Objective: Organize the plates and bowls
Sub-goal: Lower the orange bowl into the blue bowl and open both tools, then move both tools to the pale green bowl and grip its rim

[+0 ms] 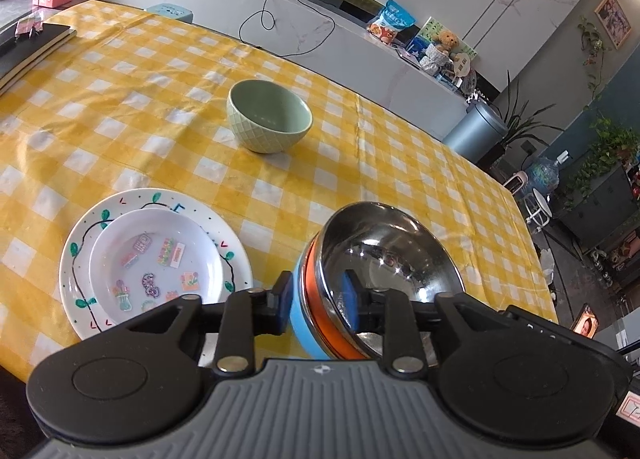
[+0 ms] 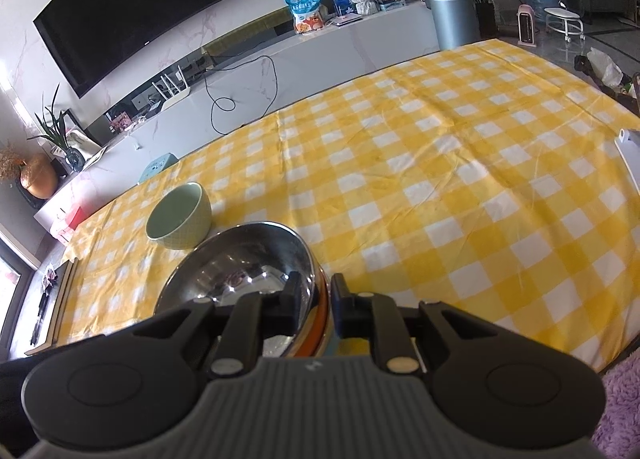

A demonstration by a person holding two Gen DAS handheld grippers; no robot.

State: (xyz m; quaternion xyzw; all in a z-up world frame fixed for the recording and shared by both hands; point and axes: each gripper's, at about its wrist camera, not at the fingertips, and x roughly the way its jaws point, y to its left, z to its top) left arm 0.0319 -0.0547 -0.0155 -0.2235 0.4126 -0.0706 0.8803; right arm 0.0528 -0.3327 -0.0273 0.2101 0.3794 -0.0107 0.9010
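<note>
A steel bowl (image 1: 396, 255) with an orange and blue outer wall sits tilted at the near side of the yellow checked table (image 1: 160, 107). My left gripper (image 1: 320, 301) is shut on its left rim, one finger outside and one inside. My right gripper (image 2: 316, 299) is shut on the same steel bowl (image 2: 240, 263) at its right rim. A green ceramic bowl (image 1: 269, 115) stands upright farther back; it also shows in the right wrist view (image 2: 180, 217). A small sticker-printed plate (image 1: 156, 263) rests on a larger white painted plate (image 1: 80, 243) at the near left.
Dark notebooks (image 1: 32, 47) lie at the table's far left corner. A white object (image 2: 630, 155) sits at the table's right edge. A low TV bench (image 2: 280, 59) with a router, cables and snack bags runs behind the table.
</note>
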